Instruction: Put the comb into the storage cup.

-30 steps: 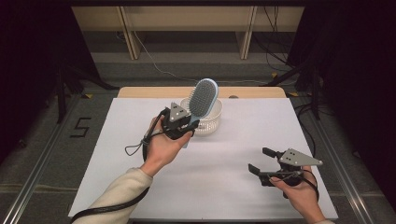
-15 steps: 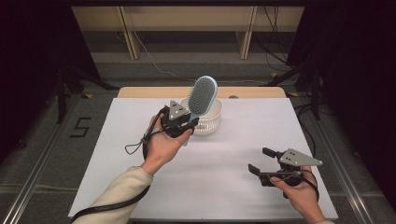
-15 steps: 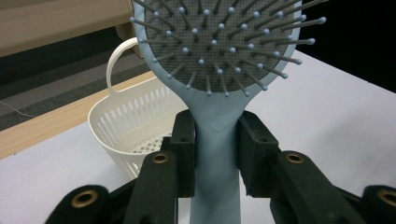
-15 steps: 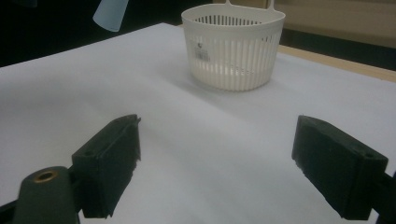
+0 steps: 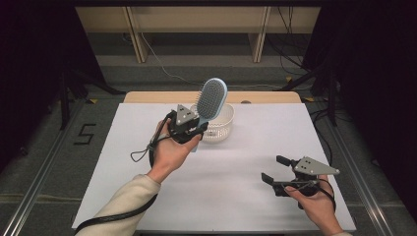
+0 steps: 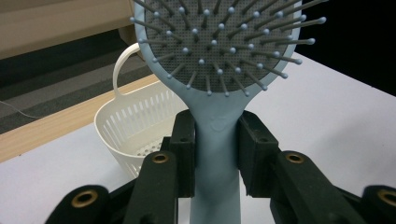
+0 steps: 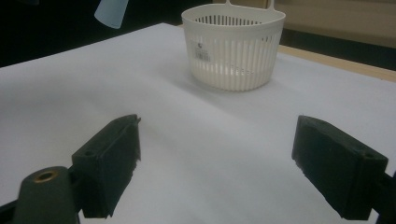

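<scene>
A light blue hairbrush with a grey bristle pad stands upright above the table, head up. My left gripper is shut on its handle, and both black pads press the handle's sides. Just behind the brush sits a white slatted basket with a loop handle. My right gripper hovers low over the table's near right part, open with nothing between its jaws. In the right gripper view that gripper faces the basket, and the brush's handle end shows at the top left.
A white sheet covers the table, and a wooden strip runs along its far edge. A black cable trails from the left gripper. Dark floor and furniture legs lie beyond the table.
</scene>
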Available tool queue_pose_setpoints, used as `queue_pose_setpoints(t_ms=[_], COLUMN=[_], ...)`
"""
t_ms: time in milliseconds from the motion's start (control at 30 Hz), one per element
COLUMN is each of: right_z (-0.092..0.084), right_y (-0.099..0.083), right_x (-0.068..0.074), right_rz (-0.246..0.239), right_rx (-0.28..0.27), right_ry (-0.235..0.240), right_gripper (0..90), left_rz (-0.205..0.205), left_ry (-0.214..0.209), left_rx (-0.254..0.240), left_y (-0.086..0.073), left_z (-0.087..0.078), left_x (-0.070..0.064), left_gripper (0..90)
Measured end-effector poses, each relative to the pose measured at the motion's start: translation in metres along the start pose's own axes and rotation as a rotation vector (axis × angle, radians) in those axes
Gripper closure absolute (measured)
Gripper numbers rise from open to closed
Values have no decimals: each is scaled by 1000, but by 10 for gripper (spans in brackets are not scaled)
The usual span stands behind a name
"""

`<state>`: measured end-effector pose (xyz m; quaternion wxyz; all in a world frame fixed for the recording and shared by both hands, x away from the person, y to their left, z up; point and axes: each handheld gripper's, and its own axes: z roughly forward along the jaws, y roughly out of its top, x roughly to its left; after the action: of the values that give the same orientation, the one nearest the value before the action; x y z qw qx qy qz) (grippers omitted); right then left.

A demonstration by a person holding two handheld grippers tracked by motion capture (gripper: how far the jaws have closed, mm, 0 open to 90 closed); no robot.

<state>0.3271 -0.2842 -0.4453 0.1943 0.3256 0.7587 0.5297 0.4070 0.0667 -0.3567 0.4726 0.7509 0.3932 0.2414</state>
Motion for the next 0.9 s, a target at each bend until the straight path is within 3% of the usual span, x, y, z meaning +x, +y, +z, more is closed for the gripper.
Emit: queue_pose_setpoints(t_ms=[900], right_z=[-1], right_y=[0], right_x=[0], right_rz=[-2], right_rx=[4], right_ry=[-4], right_gripper=[160], left_rz=[4], left_ry=[15], left_rx=[-20], left_y=[2], left_z=[4], left_x=[3], left_gripper=[695])
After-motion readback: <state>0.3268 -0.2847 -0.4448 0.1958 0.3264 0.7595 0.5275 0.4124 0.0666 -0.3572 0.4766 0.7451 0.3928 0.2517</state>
